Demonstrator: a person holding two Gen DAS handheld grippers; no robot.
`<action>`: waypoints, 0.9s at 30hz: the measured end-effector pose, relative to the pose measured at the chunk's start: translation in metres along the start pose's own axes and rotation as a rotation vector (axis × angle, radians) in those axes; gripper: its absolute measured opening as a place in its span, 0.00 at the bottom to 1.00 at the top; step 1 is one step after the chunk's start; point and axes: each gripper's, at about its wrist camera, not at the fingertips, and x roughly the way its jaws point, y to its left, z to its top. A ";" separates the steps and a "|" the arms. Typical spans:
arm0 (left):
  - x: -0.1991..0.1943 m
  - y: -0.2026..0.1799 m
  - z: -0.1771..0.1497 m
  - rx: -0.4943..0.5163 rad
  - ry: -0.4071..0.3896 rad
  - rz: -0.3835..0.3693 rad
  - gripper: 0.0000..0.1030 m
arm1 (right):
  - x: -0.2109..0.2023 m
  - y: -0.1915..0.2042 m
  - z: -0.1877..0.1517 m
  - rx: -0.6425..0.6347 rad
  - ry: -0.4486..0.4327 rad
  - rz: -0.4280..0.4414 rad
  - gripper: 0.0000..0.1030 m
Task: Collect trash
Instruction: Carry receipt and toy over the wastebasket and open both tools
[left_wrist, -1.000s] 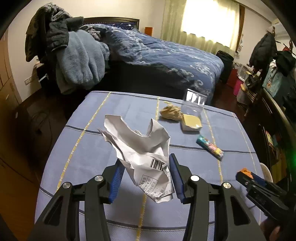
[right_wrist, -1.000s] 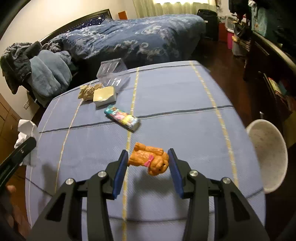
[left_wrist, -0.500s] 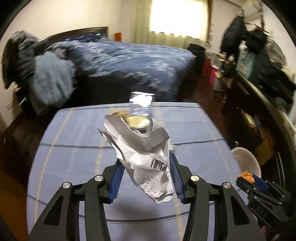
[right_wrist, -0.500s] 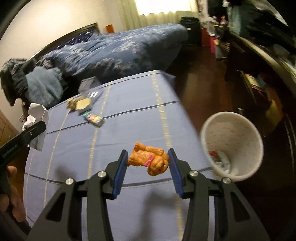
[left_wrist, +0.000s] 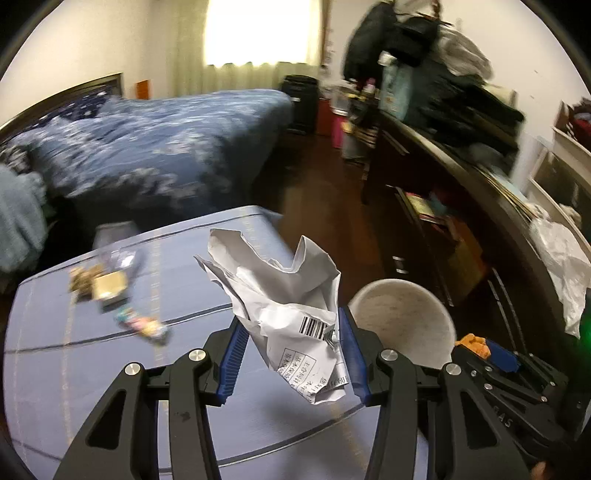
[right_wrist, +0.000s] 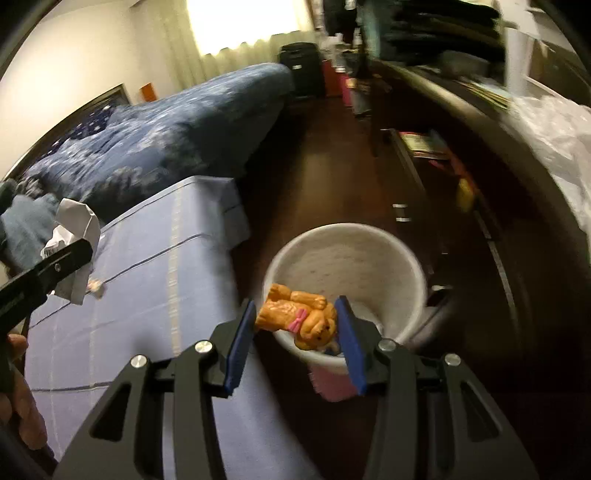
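My left gripper (left_wrist: 290, 354) is shut on a crumpled white paper with a barcode (left_wrist: 284, 295) and holds it above the blue table's right edge (left_wrist: 110, 369). My right gripper (right_wrist: 297, 332) is shut on an orange toy bear with a pink bow (right_wrist: 299, 319), held over the near rim of a white waste bin (right_wrist: 347, 258) on the floor beside the table. The bin (left_wrist: 402, 317) also shows in the left wrist view, just right of the paper. The right gripper with the bear (left_wrist: 476, 343) appears at the lower right there.
On the table lie a brown crumpled scrap (left_wrist: 83, 278), a yellow pad (left_wrist: 110, 288), a clear plastic box (left_wrist: 114, 236) and a colourful wrapper (left_wrist: 144, 325). A bed (left_wrist: 147, 147) stands behind. A dark cluttered desk (right_wrist: 480, 147) runs along the right.
Both grippers swung right, away from the table's middle. The right gripper with the bear moved from over the table to over the bin. The left gripper carried the paper towards the bin.
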 end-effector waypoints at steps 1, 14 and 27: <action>0.004 -0.007 0.002 0.011 0.003 -0.010 0.47 | 0.001 -0.008 0.001 0.012 -0.002 -0.008 0.44; 0.081 -0.105 0.039 0.141 0.069 -0.126 0.51 | 0.056 -0.084 0.023 0.101 0.043 -0.039 0.44; 0.097 -0.108 0.060 0.088 0.059 -0.141 0.79 | 0.083 -0.099 0.019 0.097 0.007 -0.027 0.68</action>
